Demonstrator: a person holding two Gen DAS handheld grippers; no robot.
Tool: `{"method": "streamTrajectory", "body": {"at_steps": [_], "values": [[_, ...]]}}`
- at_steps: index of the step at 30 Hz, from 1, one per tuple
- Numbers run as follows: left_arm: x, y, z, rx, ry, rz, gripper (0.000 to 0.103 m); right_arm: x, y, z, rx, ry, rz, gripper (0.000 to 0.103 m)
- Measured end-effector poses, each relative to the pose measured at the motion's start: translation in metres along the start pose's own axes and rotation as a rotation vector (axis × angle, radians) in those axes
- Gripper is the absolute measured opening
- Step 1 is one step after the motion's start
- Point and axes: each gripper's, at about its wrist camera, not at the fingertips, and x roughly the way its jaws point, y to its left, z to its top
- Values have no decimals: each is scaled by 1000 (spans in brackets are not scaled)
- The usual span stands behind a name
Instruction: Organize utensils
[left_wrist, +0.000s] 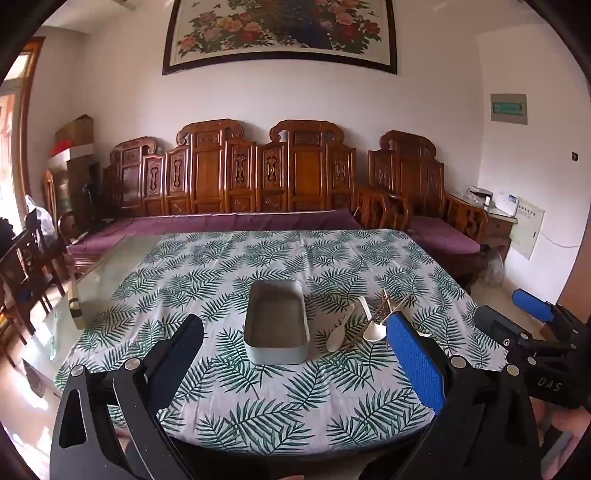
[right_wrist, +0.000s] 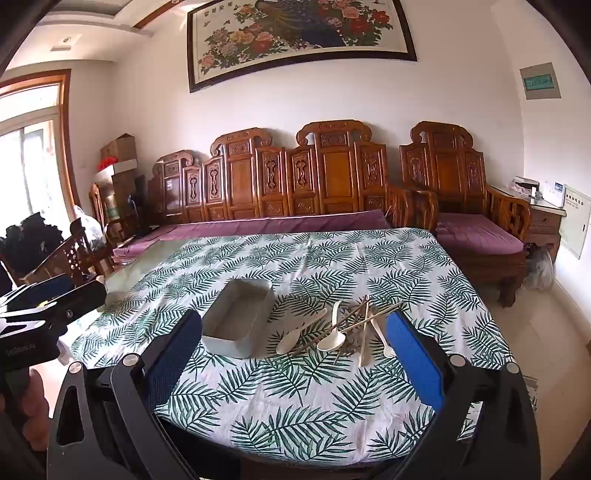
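**Both grippers wide open above the near edge, utensils untouched beside the tin**

The right wrist view lays the utensil pile out plainly: three pale spoons and several thin chopsticks crossed over one another on the leaf-print tablecloth, just right of the empty grey rectangular tin, which sits near the middle of the table. In the left wrist view the same pile is partly covered by that gripper's blue right finger, so only two spoons and a few stick ends show; the tin is seen almost straight on, its inside bare. That view also catches the bare glass table top along the left edge, beyond the cloth.

The left gripper has its jaws spread as far as they go, nothing between them, hanging over the near edge short of the tin. The right gripper is likewise fully spread and empty, short of the pile. Each gripper appears at the side of the other's view: the right one at the left camera's right border, the left one at the right camera's left border, both cut off by the frame.

How many chopsticks lie in the pile is hard to count where they overlap.
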Motion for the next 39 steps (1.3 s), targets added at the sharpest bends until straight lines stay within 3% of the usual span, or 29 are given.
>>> {"method": "streamTrajectory", "body": {"at_steps": [39], "values": [[-8,-7,8,10,-11,1,96,0,0,2,2,0,2,100]]}}
